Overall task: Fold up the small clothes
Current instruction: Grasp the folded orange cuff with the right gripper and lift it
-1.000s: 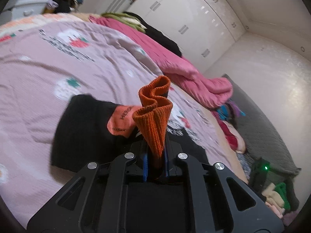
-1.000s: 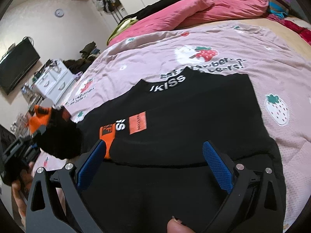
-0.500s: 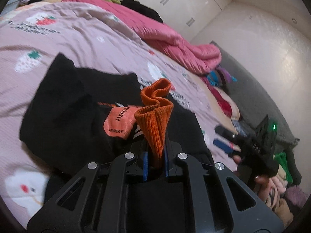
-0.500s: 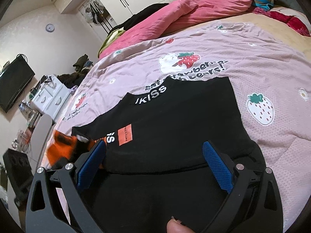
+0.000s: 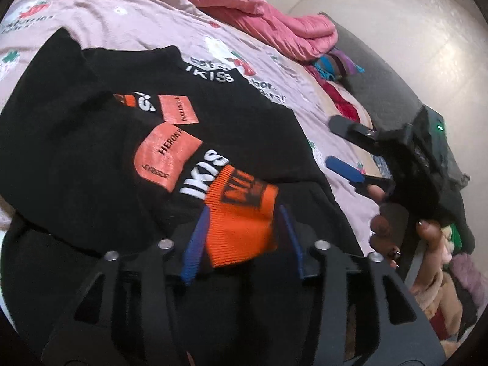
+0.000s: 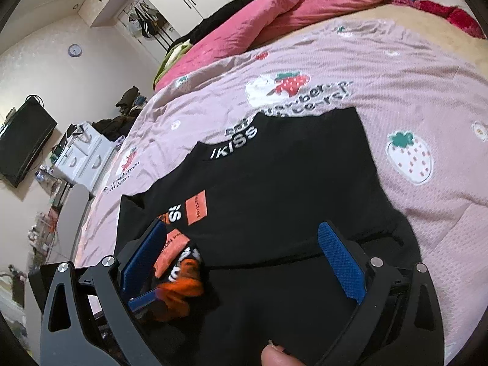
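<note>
A small black sweatshirt (image 5: 91,140) with white lettering and orange patches lies on the pink bedspread; it also shows in the right wrist view (image 6: 289,183). Its sleeve is folded across the body, and the orange ribbed cuff (image 5: 241,225) lies flat between the fingers of my left gripper (image 5: 244,231), which is open. The cuff also shows in the right wrist view (image 6: 183,283). My right gripper (image 6: 241,259) is open and empty over the lower part of the sweatshirt; it shows at the right of the left wrist view (image 5: 344,146).
The pink strawberry-print bedspread (image 6: 396,91) covers the bed. A pink quilt (image 6: 289,3) and dark clothes lie along the far side. White drawers (image 6: 82,158) and a television (image 6: 21,140) stand at the left. More clothes (image 5: 335,64) are piled beyond the bed.
My left gripper carried the orange cuff across the sweatshirt, lowered it and opened; the cuff now lies flat between its fingers. The right gripper stayed open, shifting slightly.
</note>
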The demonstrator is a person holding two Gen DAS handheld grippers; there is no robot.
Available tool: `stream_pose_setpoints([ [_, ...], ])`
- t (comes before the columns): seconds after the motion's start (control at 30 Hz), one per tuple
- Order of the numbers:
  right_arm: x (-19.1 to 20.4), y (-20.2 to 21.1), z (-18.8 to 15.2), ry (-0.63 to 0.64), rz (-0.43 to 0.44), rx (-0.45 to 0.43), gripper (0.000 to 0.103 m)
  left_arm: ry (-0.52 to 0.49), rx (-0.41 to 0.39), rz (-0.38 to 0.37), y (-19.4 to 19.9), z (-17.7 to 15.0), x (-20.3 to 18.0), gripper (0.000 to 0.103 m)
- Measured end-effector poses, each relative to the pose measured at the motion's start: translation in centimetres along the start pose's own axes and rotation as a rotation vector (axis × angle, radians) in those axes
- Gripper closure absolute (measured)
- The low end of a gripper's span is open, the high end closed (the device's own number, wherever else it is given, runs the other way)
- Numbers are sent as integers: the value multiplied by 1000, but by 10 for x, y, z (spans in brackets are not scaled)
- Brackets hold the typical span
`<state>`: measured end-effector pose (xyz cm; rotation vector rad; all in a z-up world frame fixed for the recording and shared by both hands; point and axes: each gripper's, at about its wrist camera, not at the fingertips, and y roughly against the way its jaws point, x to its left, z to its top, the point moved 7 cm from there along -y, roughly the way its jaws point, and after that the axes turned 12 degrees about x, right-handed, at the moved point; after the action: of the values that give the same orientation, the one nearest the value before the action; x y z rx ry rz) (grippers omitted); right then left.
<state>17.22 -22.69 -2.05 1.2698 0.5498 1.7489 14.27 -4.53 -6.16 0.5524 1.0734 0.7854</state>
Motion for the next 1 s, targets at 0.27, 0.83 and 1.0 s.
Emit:
stream_pose_setpoints([
  [0.27, 18, -35, -25, 52, 17, 154, 4, 17, -86, 95, 39, 12, 20, 27],
  [0.83, 78, -55, -53, 234, 104, 147, 95, 191, -192, 176, 90, 23, 84, 11],
  [1.0, 96, -28, -26, 347, 71, 53, 95, 191, -194, 176, 93, 23, 82, 10],
])
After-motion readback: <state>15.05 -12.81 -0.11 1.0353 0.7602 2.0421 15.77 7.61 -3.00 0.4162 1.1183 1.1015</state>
